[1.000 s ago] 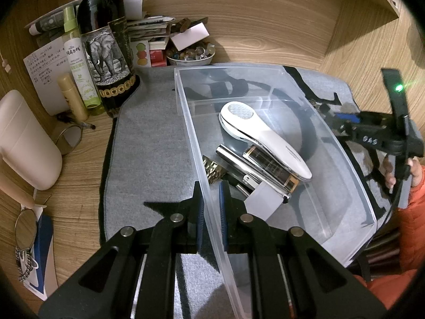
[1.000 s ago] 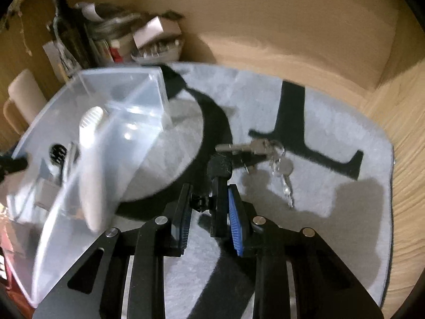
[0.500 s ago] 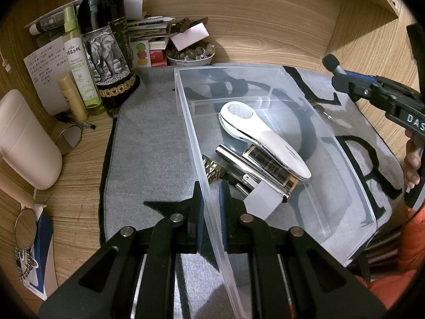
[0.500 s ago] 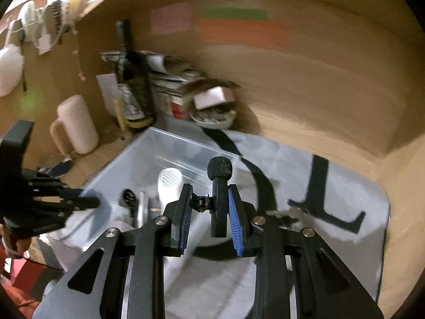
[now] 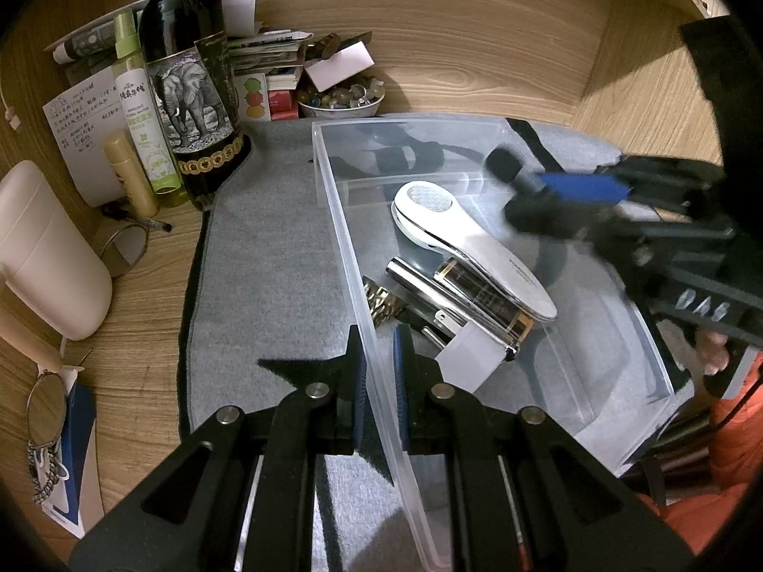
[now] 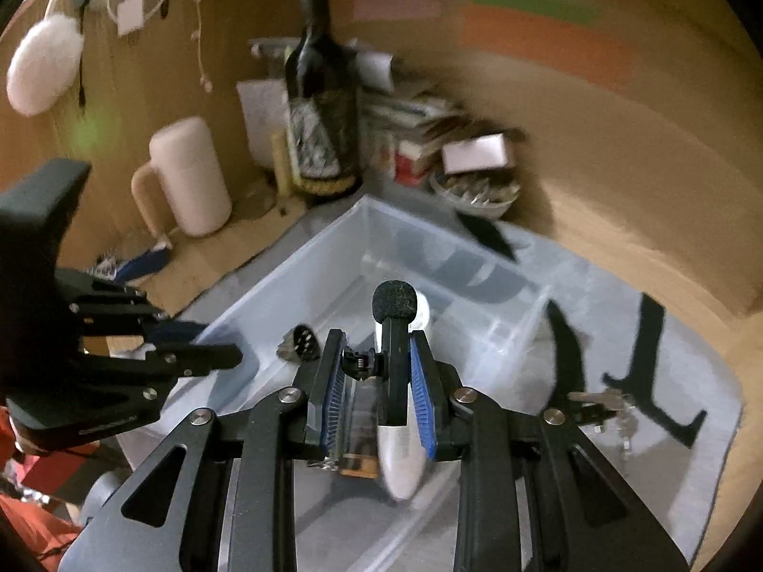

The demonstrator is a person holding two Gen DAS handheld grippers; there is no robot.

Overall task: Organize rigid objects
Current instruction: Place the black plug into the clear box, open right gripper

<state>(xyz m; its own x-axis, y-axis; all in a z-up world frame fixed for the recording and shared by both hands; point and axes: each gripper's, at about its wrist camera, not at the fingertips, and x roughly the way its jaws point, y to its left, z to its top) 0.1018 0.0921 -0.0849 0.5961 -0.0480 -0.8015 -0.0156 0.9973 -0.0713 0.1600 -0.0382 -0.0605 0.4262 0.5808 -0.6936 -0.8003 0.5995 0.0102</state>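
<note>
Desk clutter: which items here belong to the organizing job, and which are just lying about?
Job:
clear bin, gripped by left gripper
mini microphone in right gripper
white handheld device
keys

Lying about:
wine bottle
spray bottle
beige mug
bead bowl

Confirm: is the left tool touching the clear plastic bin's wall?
Touching. The left wrist view shows the left tool with both blue-padded fingers pressed against the near wall of the clear plastic bin, no gap on either side.
</note>
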